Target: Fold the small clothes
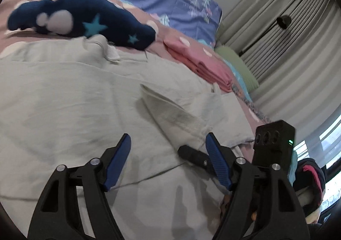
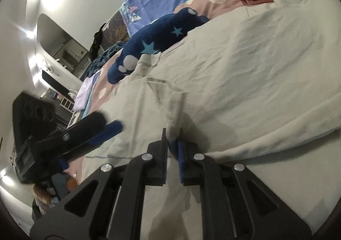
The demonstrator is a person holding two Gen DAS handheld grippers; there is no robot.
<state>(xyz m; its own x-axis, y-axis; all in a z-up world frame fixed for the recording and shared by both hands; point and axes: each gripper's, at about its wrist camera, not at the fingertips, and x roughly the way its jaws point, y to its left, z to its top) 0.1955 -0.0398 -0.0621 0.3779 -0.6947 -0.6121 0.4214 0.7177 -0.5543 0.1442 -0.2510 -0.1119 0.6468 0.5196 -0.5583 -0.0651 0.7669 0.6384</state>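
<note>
Your left gripper [image 1: 168,139] gapes wide, empty, over the pale garment [image 1: 74,101] | folded corner [image 1: 170,112] at its 12 o'clock | your right gripper [image 2: 173,133], jaws narrow, pinches a fabric ridge [image 2: 175,110].

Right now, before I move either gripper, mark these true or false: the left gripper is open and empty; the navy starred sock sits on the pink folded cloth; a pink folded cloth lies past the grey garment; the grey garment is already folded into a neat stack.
1. The left gripper is open and empty. True.
2. The navy sock sits on the pink cloth. False: it lies apart from it, at the grey garment's far edge.
3. The pink cloth lies past the grey garment. True.
4. The grey garment is neatly stacked. False: it is mostly spread out, one corner turned over.
</note>
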